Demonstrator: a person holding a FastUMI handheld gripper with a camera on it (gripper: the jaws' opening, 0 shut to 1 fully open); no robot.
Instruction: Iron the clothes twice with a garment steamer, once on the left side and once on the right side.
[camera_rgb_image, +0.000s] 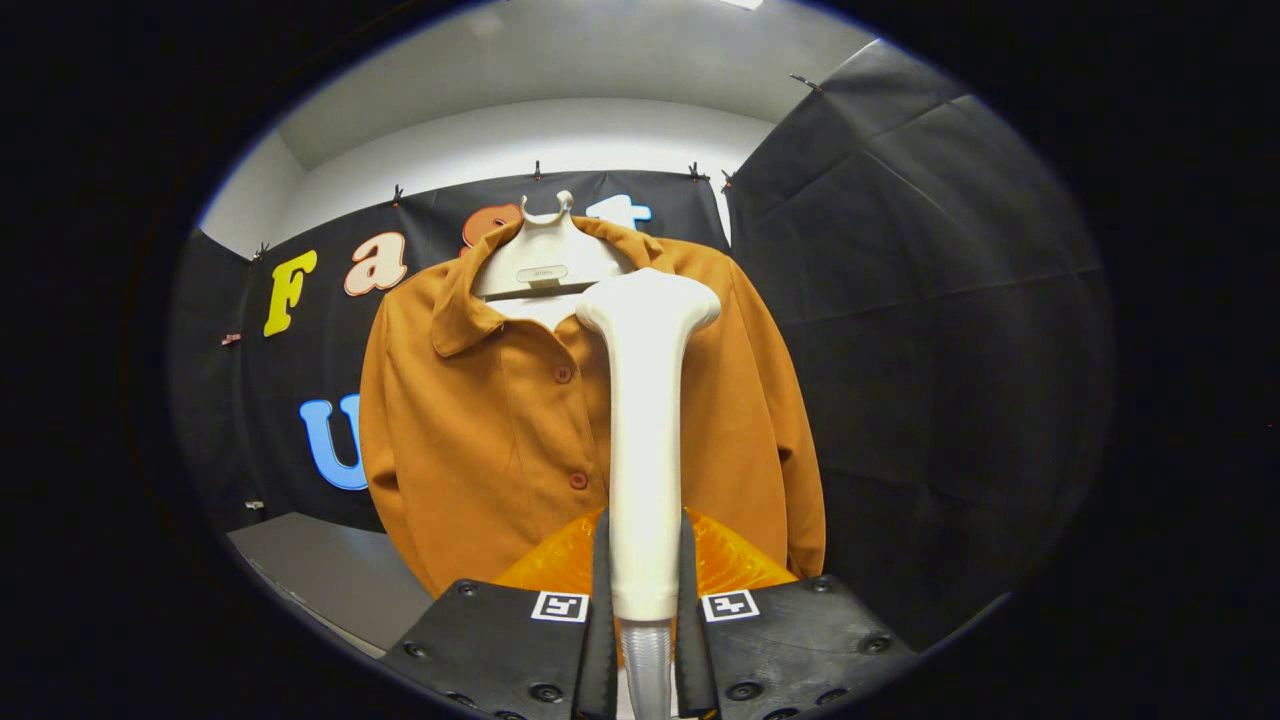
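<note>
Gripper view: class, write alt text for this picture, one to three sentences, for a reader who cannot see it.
The gripper is shut on a white garment steamer, whose handle stands upright between the fingers. Its head is raised in front of the collar of an orange buttoned shirt. The shirt hangs on a white hanger just beyond.

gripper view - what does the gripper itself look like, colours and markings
The gripper has two broad black finger blocks with a matte, flat top surface, studded with dark round screw heads. Each block carries a small square black-and-white marker near its inner front corner. The fingers have thin black pads along their inner edges. Translucent orange ribbed parts show just ahead of the blocks.
</note>
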